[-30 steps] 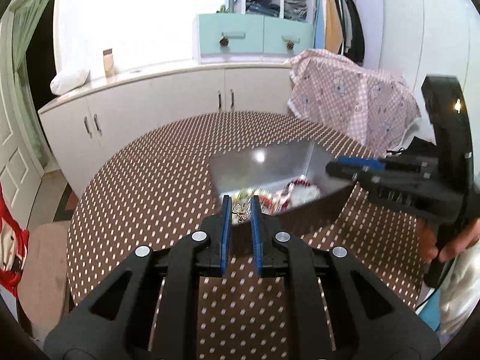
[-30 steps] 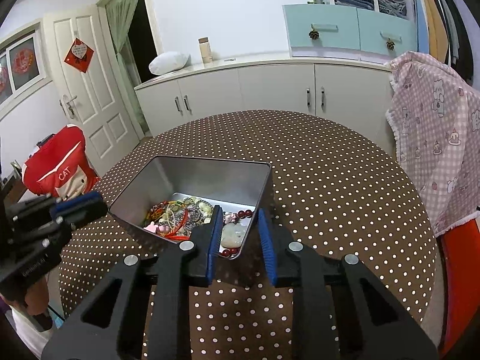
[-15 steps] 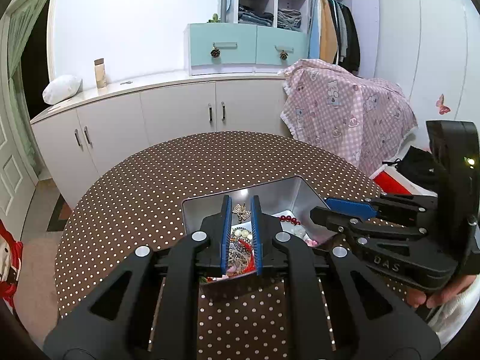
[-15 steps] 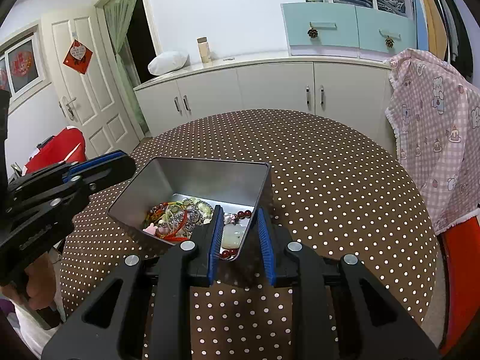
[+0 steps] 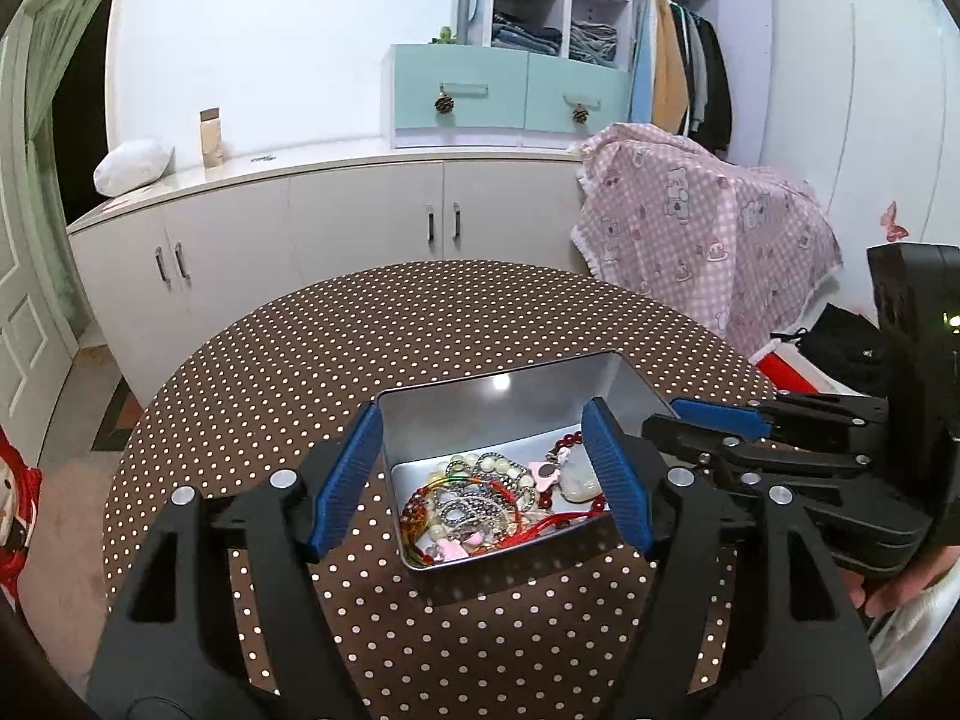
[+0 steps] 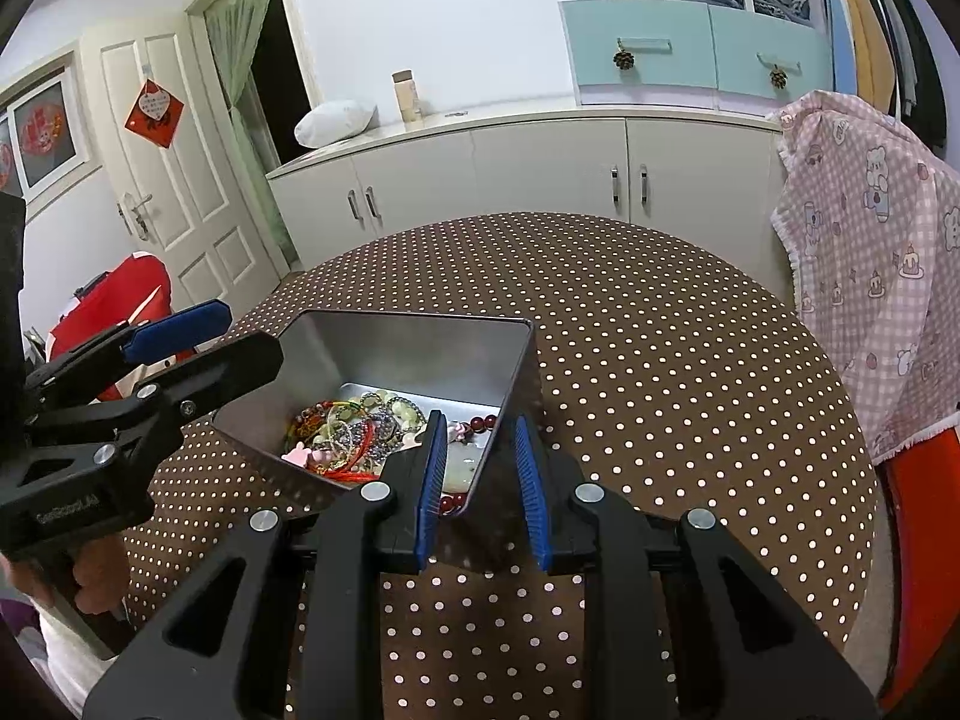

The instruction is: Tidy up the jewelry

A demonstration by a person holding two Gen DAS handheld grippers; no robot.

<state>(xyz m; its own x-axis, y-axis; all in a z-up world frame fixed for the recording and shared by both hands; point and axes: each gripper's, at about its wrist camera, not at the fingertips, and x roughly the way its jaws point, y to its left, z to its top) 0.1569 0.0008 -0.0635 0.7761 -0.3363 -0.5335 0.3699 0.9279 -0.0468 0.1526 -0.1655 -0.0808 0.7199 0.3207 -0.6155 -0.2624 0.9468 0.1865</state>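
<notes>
Jewelry (image 5: 498, 498) lay heaped in the tin (image 5: 480, 414) near the tabletop's (image 5: 360, 324) near edge; sorting unsettled. My left gripper (image 5: 480, 480) was spread wide, right gripper (image 6: 480, 480) part-spread astride the tin's corner.

silver tin (image 5: 480, 414), brown tablecloth (image 5: 360, 348) (white dots)
</notes>
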